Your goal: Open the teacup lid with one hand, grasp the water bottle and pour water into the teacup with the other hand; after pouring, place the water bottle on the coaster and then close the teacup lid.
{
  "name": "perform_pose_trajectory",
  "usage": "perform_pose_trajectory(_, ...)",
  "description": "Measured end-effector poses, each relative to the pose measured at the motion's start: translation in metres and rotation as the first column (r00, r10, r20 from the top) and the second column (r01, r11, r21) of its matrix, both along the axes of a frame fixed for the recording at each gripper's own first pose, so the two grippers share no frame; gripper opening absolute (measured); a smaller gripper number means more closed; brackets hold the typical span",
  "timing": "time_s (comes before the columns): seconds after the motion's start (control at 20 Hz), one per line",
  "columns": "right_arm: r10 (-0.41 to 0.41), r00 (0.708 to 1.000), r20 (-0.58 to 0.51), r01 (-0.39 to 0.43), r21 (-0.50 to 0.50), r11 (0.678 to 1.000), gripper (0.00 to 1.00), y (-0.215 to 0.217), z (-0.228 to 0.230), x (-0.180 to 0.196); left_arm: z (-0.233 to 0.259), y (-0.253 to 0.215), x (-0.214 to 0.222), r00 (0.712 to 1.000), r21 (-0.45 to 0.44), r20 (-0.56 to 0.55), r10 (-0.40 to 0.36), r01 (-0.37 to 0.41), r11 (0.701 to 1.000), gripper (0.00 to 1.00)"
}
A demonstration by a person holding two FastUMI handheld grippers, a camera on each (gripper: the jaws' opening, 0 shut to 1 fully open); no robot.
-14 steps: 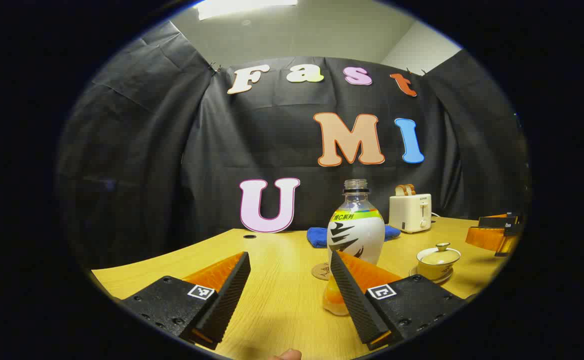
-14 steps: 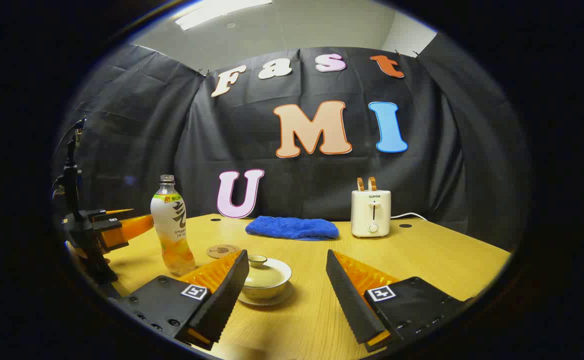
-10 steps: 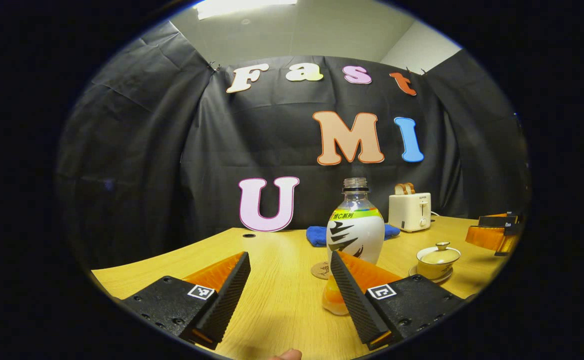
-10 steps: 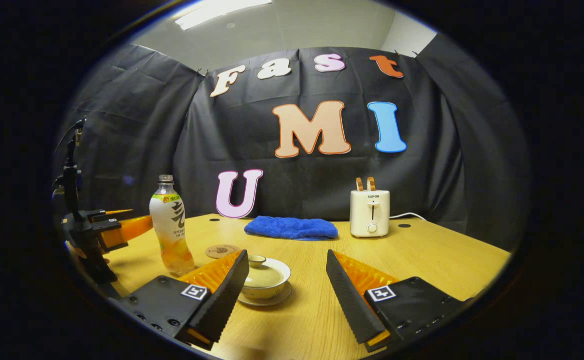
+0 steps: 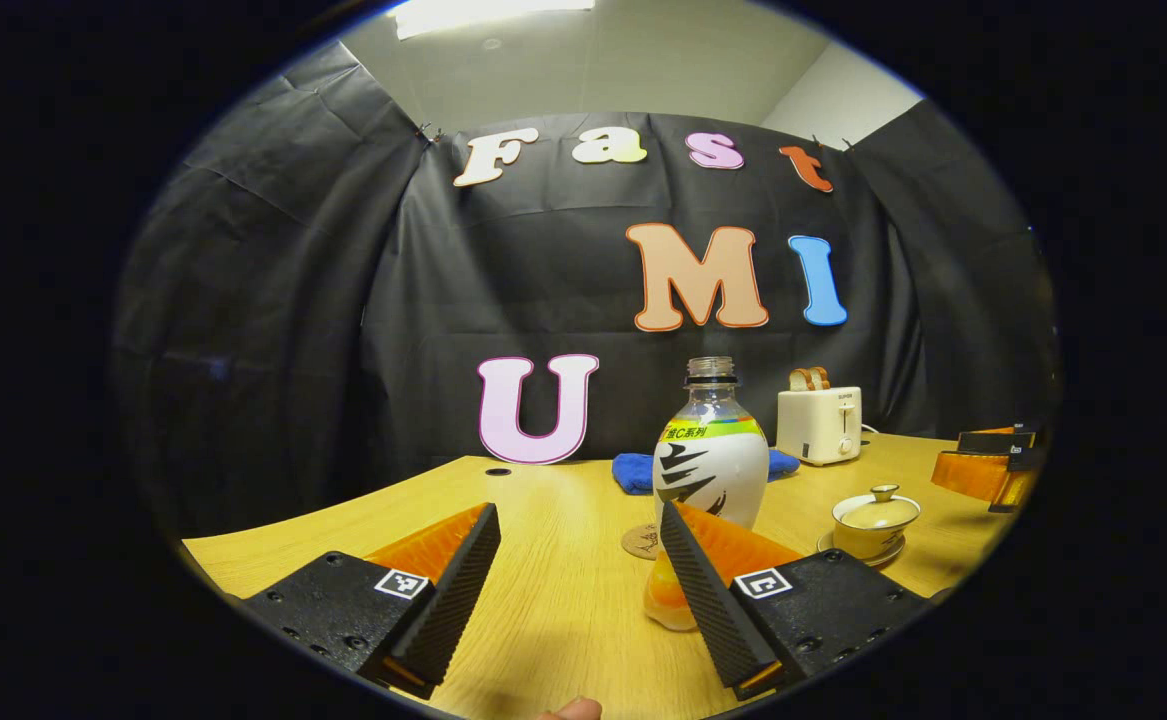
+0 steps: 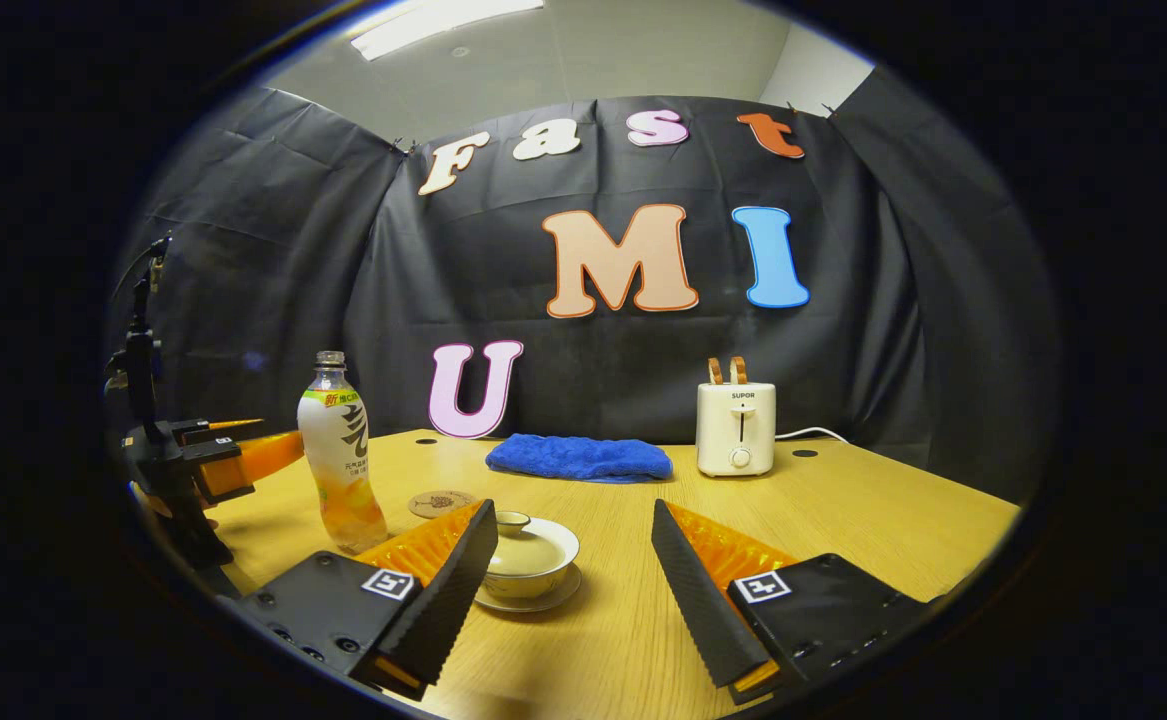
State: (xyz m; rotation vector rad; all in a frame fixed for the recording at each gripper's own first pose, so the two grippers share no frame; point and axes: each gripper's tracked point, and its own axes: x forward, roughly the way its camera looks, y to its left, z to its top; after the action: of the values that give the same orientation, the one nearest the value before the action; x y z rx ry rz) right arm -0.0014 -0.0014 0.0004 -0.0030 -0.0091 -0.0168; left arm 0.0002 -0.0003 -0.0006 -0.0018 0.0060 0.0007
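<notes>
Standing upright on the wood surface [image 6: 843, 520], uncapped: bottle [image 6: 341, 455], white label with black brush strokes and a green-yellow band on top, print too small to make out, orange drink low inside. Just right of it in the right gripper view, flat on the surface: round coaster [image 6: 441, 502], bare, faint pattern on it. Nearer the camera, teacup [image 6: 531, 556] on its saucer, lid [image 6: 515, 524] on, knob up.

Left tongs [image 5: 573, 570] wide open, gripping nothing; bottle [image 5: 710, 470] just ahead, partly hidden behind one finger, not between the two. Square black-and-white markers on both finger bases. Beyond, coaster [image 5: 641, 541] peeking out beside the bottle, teacup [image 5: 875, 521] off to that side, right tongs [image 5: 988, 470] at the edge of the view, apart from the cup.

Right tongs [image 6: 573, 570] also wide open and empty, hovering near the teacup, which sits close by one finger, untouched. Left tongs [image 6: 213, 455] seen far off beside the bottle, apart from it.

At the back near the black cloth: folded blue towel [image 6: 579, 456], and a cream toaster [image 6: 736, 429] with two slices up, dark maker's lettering on its front, white cord trailing off behind.
</notes>
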Motion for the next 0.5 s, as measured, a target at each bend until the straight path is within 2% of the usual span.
perform_pose_trajectory(0.5,-0.001,1.0,0.007,0.001,-0.001,1.0,0.94,0.0025,0.0013,-0.0024,0.0008,-0.0001,-0.0003,1.0,-0.003,0.008,0.002,-0.002,1.0,0.94)
